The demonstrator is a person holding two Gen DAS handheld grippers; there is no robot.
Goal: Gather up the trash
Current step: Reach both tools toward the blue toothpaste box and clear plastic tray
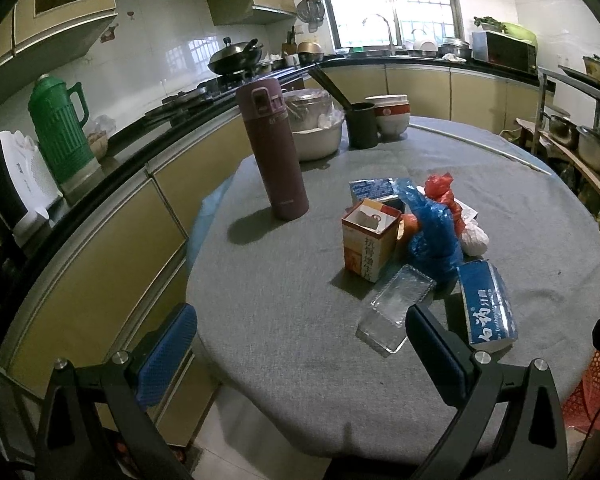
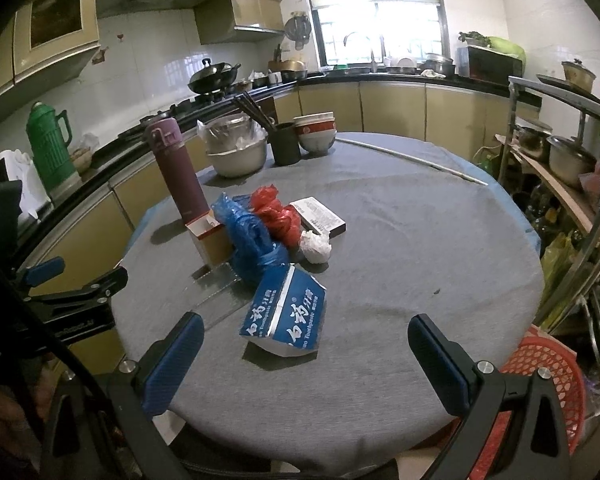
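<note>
The left gripper (image 1: 300,354) hovers wide open and empty over the near edge of the round table (image 1: 300,380), with the clear plastic tray (image 1: 398,306) just beyond its fingers at 1 o'clock. The right gripper (image 2: 306,364) also gapes empty, and the blue toothpaste box (image 2: 286,314) lies just ahead at 12 o'clock, fronting the trash pile of a blue bag (image 2: 252,240), a red bag (image 2: 278,212) and a paper wad (image 2: 316,246).
</note>
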